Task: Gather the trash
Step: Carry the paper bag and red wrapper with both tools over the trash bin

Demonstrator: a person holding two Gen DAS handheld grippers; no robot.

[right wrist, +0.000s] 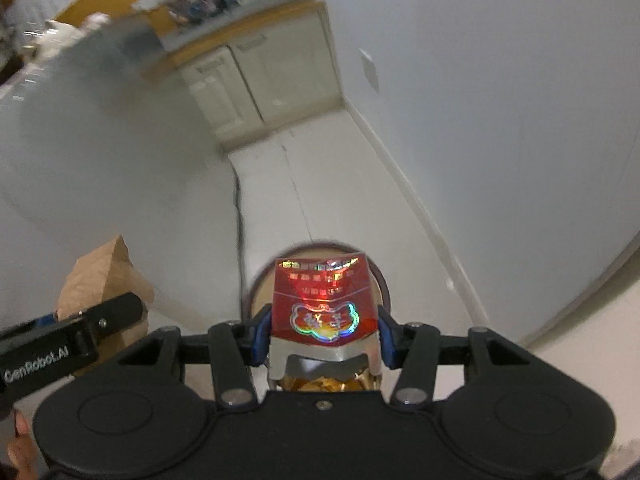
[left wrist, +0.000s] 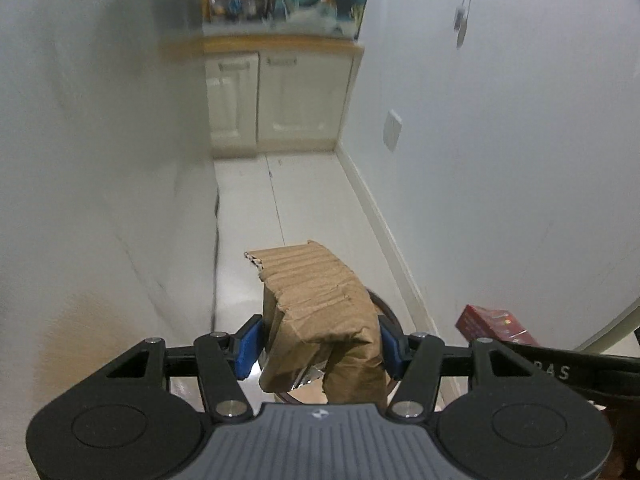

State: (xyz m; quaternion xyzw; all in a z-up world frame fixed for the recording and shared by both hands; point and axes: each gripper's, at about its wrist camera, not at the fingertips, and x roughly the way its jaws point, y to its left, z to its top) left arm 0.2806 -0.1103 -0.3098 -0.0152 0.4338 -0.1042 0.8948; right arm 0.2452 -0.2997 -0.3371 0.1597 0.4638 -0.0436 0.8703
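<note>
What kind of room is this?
Probably a home kitchen corner or narrow passage: cream cabinet doors under a wooden counter cluttered with packages, pale floor tiles, and a plain white wall.

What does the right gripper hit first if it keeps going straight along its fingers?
Probably the round bin just past the red pack the right gripper holds; its rim sits directly ahead and below. Depth is unclear.

— How many bits of trash are in sight?
— Two: one torn cardboard piece [left wrist: 316, 308] and one red packet [right wrist: 325, 304].
— And the hand-held grippers?
— Two, left hand-held gripper [left wrist: 320, 340] and right hand-held gripper [right wrist: 323, 332]. One round bin [right wrist: 380, 276], two cabinet doors [left wrist: 298, 100].
</note>
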